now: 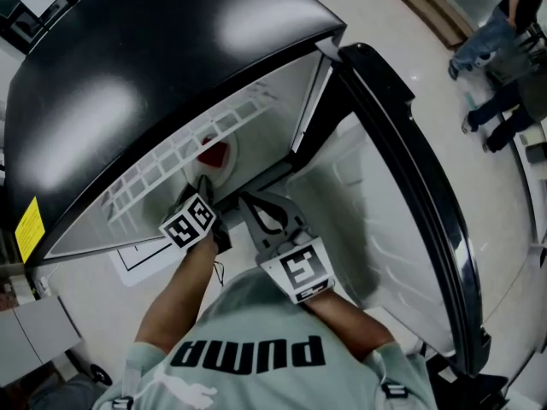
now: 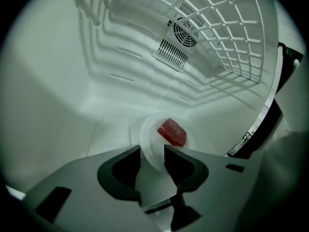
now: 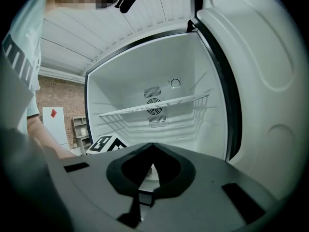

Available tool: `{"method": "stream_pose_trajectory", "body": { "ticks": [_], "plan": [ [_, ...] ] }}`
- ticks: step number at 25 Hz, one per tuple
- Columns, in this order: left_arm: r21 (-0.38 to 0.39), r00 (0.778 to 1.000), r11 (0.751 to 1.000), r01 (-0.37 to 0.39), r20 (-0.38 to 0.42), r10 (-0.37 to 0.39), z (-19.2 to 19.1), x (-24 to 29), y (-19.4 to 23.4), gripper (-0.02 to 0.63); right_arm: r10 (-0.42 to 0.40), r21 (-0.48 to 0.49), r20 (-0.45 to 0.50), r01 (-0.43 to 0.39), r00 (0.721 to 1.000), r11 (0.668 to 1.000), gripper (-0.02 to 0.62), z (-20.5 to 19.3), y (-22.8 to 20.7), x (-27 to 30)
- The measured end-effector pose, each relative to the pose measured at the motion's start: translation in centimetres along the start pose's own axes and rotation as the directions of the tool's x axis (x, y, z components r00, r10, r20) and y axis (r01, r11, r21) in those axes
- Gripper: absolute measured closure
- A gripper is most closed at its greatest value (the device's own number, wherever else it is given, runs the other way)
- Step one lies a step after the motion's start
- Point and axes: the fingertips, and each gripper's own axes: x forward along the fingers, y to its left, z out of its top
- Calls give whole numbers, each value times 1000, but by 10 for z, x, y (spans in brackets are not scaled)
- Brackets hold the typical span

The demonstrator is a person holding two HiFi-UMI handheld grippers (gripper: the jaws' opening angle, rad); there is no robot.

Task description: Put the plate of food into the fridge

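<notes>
Black fridge (image 1: 154,67) wide open, door (image 1: 402,169) out to the right in the head view. White and bare inside but for a wire rack (image 2: 227,37) up high and a round fan (image 2: 185,30) on the back wall.

White plate (image 2: 146,132) down on the fridge floor, under the rack. One red block of food (image 2: 172,132) on top of it, a bit to the right of the middle.

Left gripper (image 2: 152,148) reaching into the fridge, pointing down at the plate. Jaws wide apart, with the near edge of the plate in the gap between them. Not squeezing it, so no hold on the plate. Hard to tell if a pad just brushes the rim.

Right gripper (image 3: 152,145) just outside the fridge, pointing about level into it. Jaw tips pressed together at the front, nothing held between them. A bit of the white plate peeking through the hole behind the tips. Left gripper's marker cube (image 3: 104,143) low at the left of that view, beside a bare arm (image 3: 48,144).

In the head view, both grippers side by side at the fridge mouth, left one deeper in, with the plate and red food just past its tip. Pale green shirt (image 1: 256,357) at the bottom. Far off on the shiny floor (image 1: 410,24), top right, legs of other people (image 1: 479,45).
</notes>
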Motion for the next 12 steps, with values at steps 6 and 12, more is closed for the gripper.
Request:
{"method": "stream_pose_trajectory", "body": {
  "ticks": [6,12],
  "plan": [
    [136,999,990,-24,36,19,-1,-6,5,457,8,-11,-1,-8,1000,1000,591,0,10,-3],
    [176,998,984,-14,61,3,-1,-12,5,457,5,-22,-11,-5,1000,1000,591,-1,17,-8]
  ]
}}
